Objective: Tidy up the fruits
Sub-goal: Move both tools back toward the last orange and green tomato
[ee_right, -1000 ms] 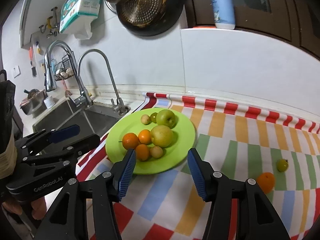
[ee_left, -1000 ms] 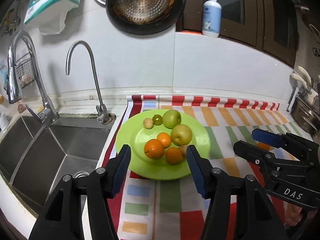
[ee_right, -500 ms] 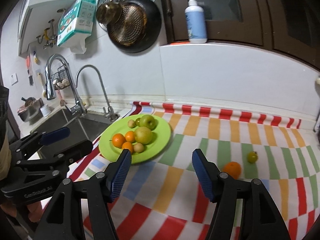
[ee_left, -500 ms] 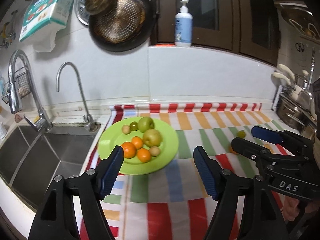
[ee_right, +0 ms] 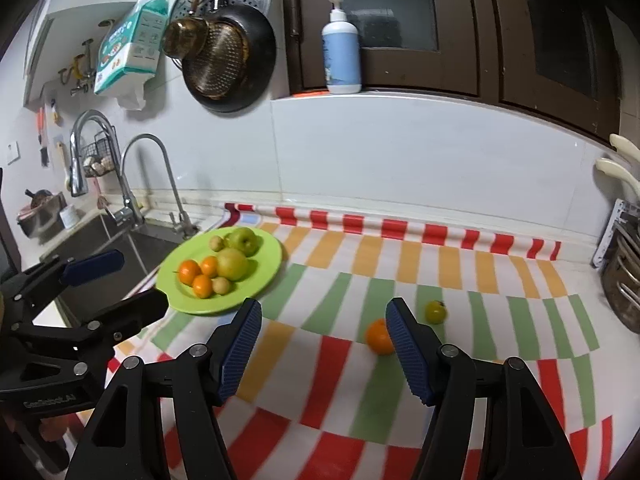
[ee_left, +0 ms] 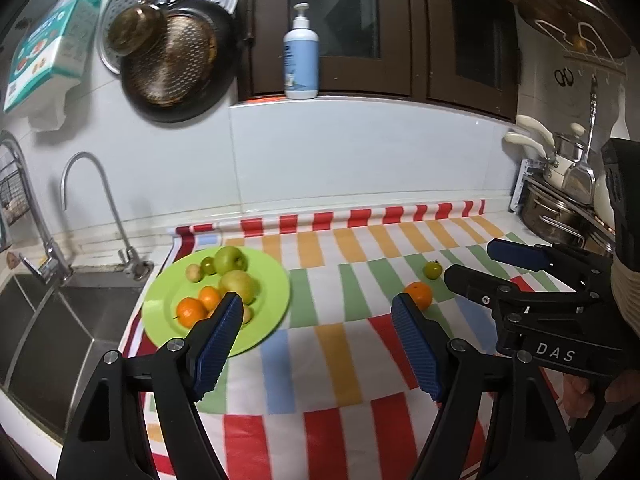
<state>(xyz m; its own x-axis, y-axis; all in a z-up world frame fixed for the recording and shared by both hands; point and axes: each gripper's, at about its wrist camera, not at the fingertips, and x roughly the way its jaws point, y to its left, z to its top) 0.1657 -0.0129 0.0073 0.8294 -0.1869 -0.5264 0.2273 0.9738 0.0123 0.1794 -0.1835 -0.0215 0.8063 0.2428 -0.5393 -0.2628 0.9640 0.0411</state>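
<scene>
A green plate (ee_left: pixel 272 296) (ee_right: pixel 268 264) sits at the left of the striped cloth and holds several fruits: oranges (ee_left: pixel 188 311), a pear (ee_right: pixel 233 264), a green apple (ee_right: pixel 242 240) and small ones. A loose orange (ee_left: pixel 418 294) (ee_right: pixel 379 337) and a small green fruit (ee_left: pixel 433 269) (ee_right: pixel 435 311) lie on the cloth to the right. My left gripper (ee_left: pixel 318 344) is open and empty above the cloth's front. My right gripper (ee_right: pixel 323 348) is open and empty, its right finger just beside the loose orange.
A steel sink (ee_left: pixel 60 320) with two taps lies left of the plate. A soap bottle (ee_left: pixel 301 54) stands on the ledge behind. Pans (ee_left: pixel 172 60) hang on the wall. Pots and a utensil rack (ee_left: pixel 560 204) stand at the far right.
Both grippers have pulled back and up from the plate. The view has widened, and the loose orange and small green fruit now show in both views. Both stay open.
</scene>
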